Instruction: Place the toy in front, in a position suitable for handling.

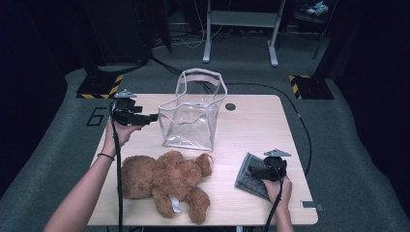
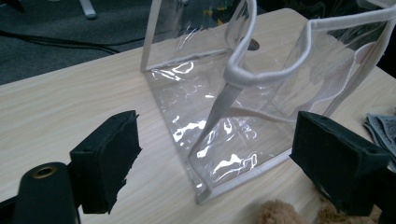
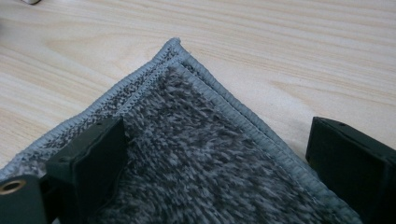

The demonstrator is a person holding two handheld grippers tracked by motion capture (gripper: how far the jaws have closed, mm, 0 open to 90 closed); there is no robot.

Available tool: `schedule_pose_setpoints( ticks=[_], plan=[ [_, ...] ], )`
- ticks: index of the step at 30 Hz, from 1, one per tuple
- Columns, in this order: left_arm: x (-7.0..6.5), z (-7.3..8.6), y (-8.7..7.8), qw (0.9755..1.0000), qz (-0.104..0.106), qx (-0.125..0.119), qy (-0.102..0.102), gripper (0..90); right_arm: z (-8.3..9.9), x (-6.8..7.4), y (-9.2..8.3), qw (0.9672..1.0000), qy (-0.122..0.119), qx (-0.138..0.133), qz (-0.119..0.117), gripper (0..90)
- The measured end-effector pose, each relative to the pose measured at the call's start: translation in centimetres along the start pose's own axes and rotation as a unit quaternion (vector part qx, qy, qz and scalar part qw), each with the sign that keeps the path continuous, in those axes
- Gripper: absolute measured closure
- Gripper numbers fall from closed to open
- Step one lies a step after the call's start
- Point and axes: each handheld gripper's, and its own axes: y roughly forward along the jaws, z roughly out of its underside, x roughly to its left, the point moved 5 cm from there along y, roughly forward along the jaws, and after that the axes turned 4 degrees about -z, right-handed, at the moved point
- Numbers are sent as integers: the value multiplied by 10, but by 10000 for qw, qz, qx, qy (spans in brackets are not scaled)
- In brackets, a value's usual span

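A clear plastic bag with white trim stands upright at the middle back of the wooden table. My left gripper is held level just left of it, open. In the left gripper view the bag's near corner lies ahead of the left gripper, untouched. A brown teddy bear lies at the front left. At the front right my right gripper hovers open over a folded grey cloth. Its corner sits under the right gripper.
A round cable hole sits in the table behind the bag. Beyond the table are a white desk frame, black stands on striped bases, and cables on the grey floor. A small tag lies at the front right corner.
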Motion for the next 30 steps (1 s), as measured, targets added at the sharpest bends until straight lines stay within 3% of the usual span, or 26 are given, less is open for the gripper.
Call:
schedule_pose_setpoints(
  ticks=[3, 14, 23, 28, 30],
  plan=[
    [-4, -6, 7, 9999, 94, -69, -14, 221, 0, 0, 0, 10000, -24, -9, 0, 49],
    [-16, -20, 28, 9992, 205, 18, 339, 348, 0, -1, 0, 10000, -39, -28, 12, 52],
    [-20, -22, 35, 9988, -3, -67, 481, 556, 0, -1, 0, 10000, -43, -28, 9, 52],
    [-19, -22, 35, 9988, -54, -49, 486, 648, -2, -2, -3, 9996, 148, -115, -216, 50],
    [-19, -23, 35, 9987, -67, -38, 495, 680, -4, -3, -9, 9989, 126, -292, -347, 55]
  ],
)
